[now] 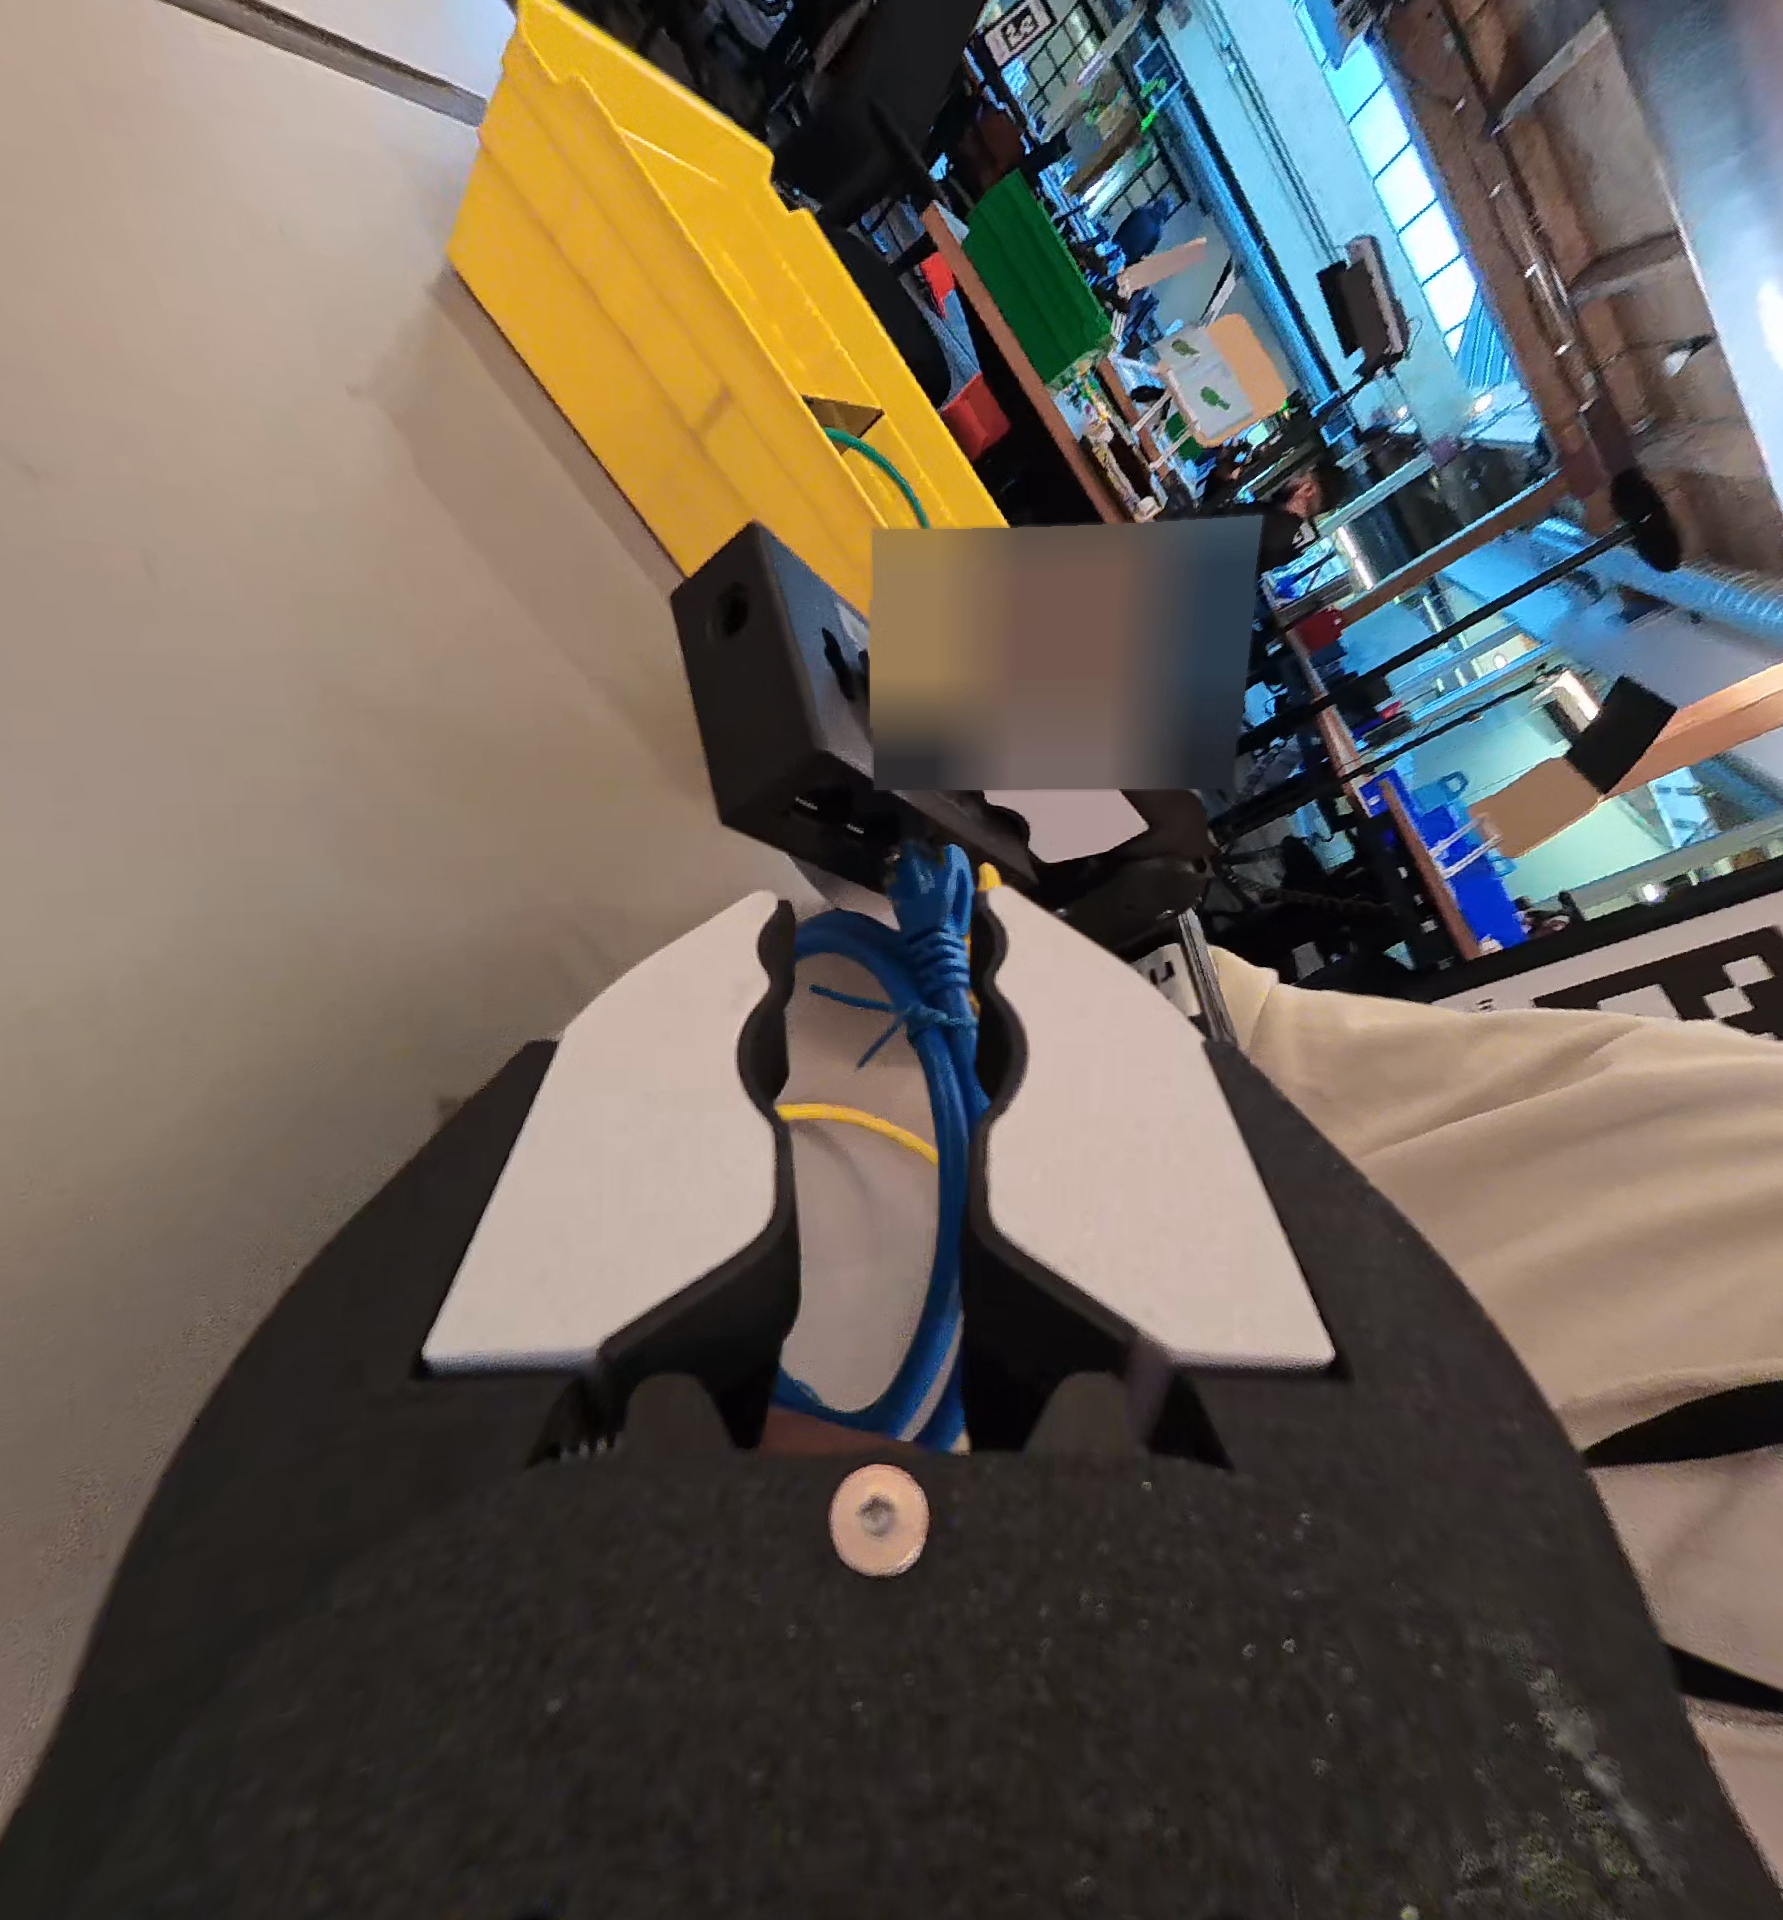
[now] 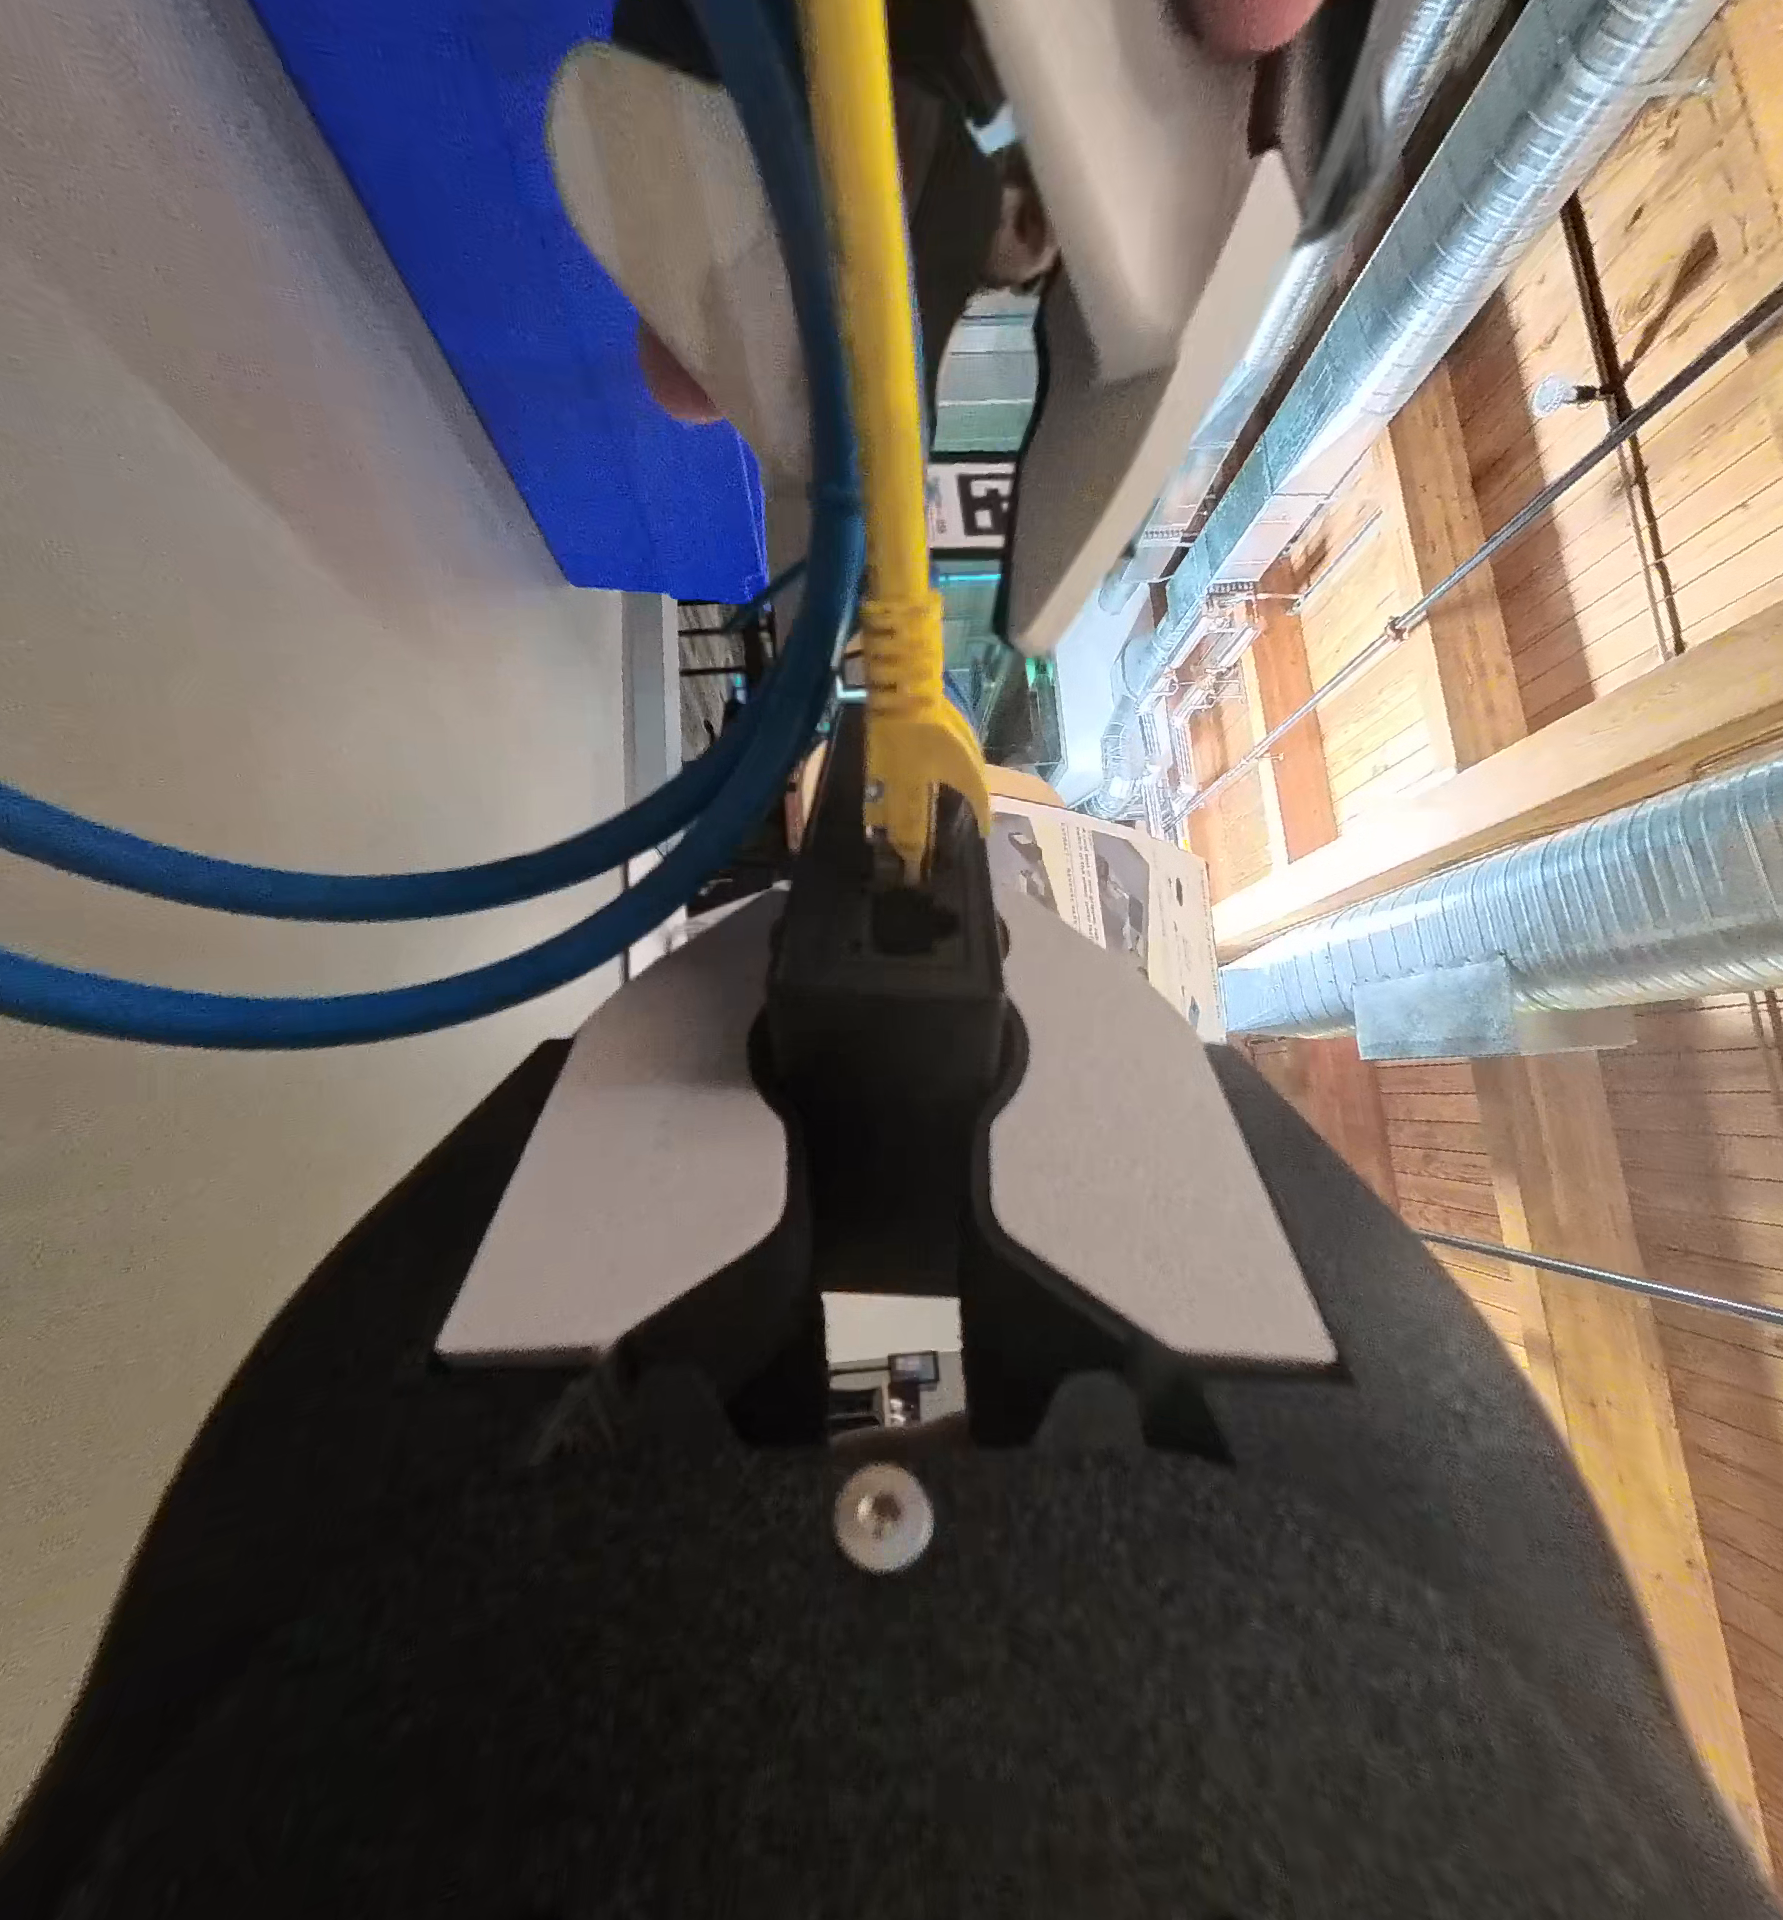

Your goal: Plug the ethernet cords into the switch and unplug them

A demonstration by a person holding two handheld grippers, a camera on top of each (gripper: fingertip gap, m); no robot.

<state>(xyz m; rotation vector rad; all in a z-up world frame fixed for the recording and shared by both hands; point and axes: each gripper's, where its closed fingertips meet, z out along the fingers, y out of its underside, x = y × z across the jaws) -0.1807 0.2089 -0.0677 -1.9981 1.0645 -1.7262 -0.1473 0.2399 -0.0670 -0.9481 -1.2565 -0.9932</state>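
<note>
The black switch (image 1: 773, 686) is held up off the table by my right gripper (image 2: 887, 997), whose jaws are shut on its end (image 2: 887, 1091). A yellow ethernet cord (image 2: 902, 727) is plugged into a port on the switch. In the left wrist view a blue cord's plug (image 1: 928, 883) sits at the switch's port edge, just past my left gripper (image 1: 887, 925). The blue cord (image 1: 944, 1091), tied in a bundle, runs between the left jaws against the right one. A gap shows on its other side. A bit of yellow cord (image 1: 866, 1127) shows behind.
A yellow bin (image 1: 658, 312) with a green cable (image 1: 882, 468) stands on the pale table (image 1: 191, 623) behind the switch. A blue bin (image 2: 513, 260) lies near the blue cord loops (image 2: 347, 894). A person's pale sleeve (image 1: 1489, 1195) is at the right.
</note>
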